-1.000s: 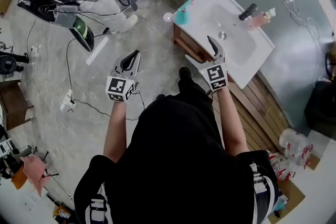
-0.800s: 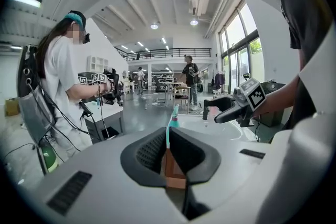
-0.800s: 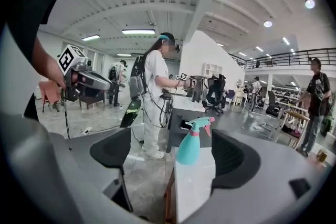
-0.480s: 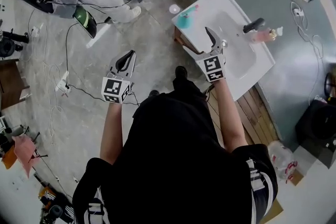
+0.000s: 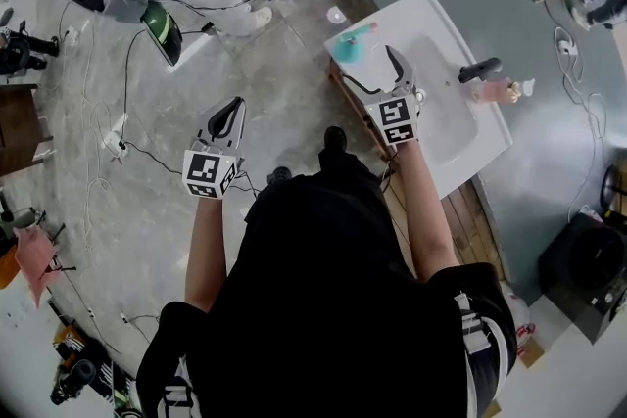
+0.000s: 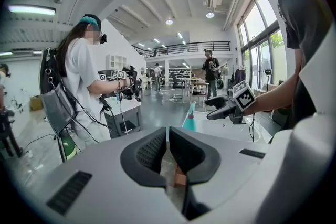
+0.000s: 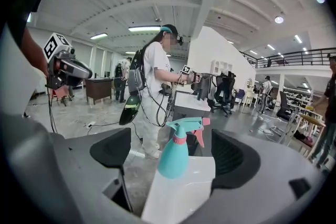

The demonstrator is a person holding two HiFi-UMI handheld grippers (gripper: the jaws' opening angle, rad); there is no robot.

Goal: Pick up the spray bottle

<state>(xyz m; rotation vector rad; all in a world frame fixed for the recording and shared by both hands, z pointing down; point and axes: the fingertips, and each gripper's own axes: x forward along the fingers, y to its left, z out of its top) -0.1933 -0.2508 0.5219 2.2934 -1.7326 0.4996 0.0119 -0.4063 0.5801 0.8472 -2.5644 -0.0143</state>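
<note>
Two grippers are up in front of the person, but only the right gripper [image 5: 370, 66] is at work. It hangs over the near corner of the white basin tabletop [image 5: 460, 127], fingers spread wide with nothing gripped. The spray bottle [image 7: 174, 153], teal with a pink collar and trigger, stands upright at the edge of that corner. In the right gripper view it sits squarely in the gap between the two pads, apart from both. I'd call this the approach, with the grasp not yet made.

The next move, as I judge it, is to push forward until the pads flank the bottle's body, then close and lift straight up. It stands close to the edge, so a sideways knock could tip it to the floor.

The left gripper [image 5: 233, 108] is held out over the floor, fingers pressed together on nothing.

No brand or label can be read on the bottle. The only print is the black-and-white square markers on the gripper cubes.
</note>
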